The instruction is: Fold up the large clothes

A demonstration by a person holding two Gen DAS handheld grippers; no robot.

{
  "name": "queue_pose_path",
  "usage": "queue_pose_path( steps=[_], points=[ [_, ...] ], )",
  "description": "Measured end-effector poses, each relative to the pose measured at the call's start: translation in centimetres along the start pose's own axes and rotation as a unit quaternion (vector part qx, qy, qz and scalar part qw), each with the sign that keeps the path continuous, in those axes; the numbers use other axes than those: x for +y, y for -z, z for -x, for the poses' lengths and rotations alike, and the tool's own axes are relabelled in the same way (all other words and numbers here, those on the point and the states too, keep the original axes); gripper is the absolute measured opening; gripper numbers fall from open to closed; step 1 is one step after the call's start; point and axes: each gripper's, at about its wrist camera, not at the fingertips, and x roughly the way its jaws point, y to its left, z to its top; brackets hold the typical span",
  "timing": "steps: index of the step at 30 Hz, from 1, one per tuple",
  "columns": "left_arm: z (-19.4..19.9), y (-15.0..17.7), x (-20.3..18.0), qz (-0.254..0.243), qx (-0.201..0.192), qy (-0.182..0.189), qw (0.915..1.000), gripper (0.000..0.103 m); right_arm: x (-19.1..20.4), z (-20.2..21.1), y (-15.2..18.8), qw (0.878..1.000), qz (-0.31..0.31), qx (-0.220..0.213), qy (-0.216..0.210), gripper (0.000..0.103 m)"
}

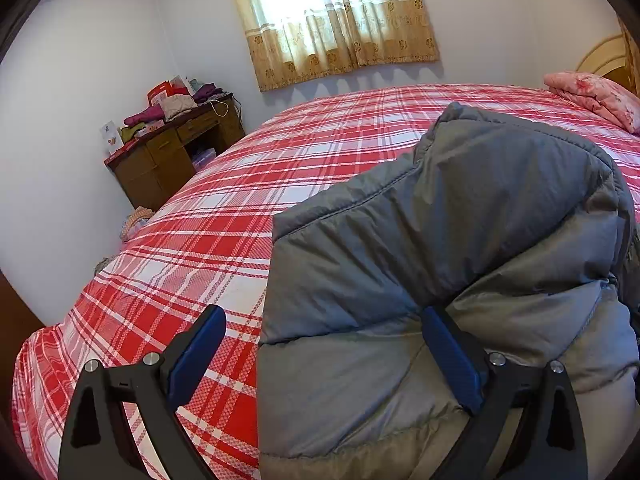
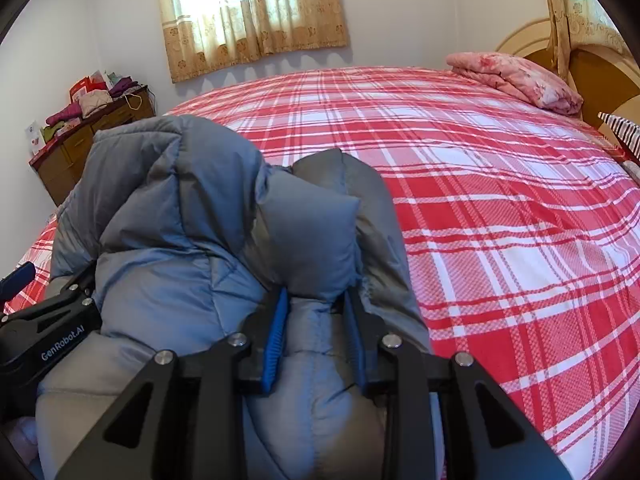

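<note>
A grey padded jacket (image 1: pixel 460 216) lies bunched up on the near part of the bed. My left gripper (image 1: pixel 326 344) stands open with its fingers wide apart. Its left finger (image 1: pixel 200 352) is over the bedspread, and its right finger (image 1: pixel 452 360) sits under a fold of the jacket. The jacket's edge lies loosely between them. In the right wrist view my right gripper (image 2: pixel 316 320) is shut on a puffy fold of the jacket (image 2: pixel 180 216), with both blue pads pressing on it. The left gripper (image 2: pixel 40 320) shows at the left edge of that view, beside the jacket.
The bed has a red and white plaid bedspread (image 2: pixel 500 200). A folded pink quilt (image 2: pixel 516 76) lies by the wooden headboard (image 2: pixel 600 76). A brown desk (image 1: pixel 176 156) piled with clothes stands in the corner. A curtained window (image 1: pixel 332 20) is on the back wall.
</note>
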Motion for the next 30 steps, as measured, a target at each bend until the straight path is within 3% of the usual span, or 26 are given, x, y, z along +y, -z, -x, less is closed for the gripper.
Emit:
queue_pose_path(
  steps=[25,29,30],
  points=[
    [-0.8,0.2,-0.2,-0.003,0.014,0.003,0.9999,0.1,-0.3,-1.0,-0.2,1.0,-0.007,0.013,-0.009,0.033],
    [0.4,-1.1,0.0,-0.027,0.019,-0.002,0.9994,0.099,-1.2,0.3,-1.3,0.999,-0.019,0.015,-0.03,0.034],
    [1.4,-2.0,0.5,-0.021,0.002,0.005,0.9998,0.099,-1.8,1.0,-2.0,0.999,-0.036,0.001,-0.036,0.034]
  ],
)
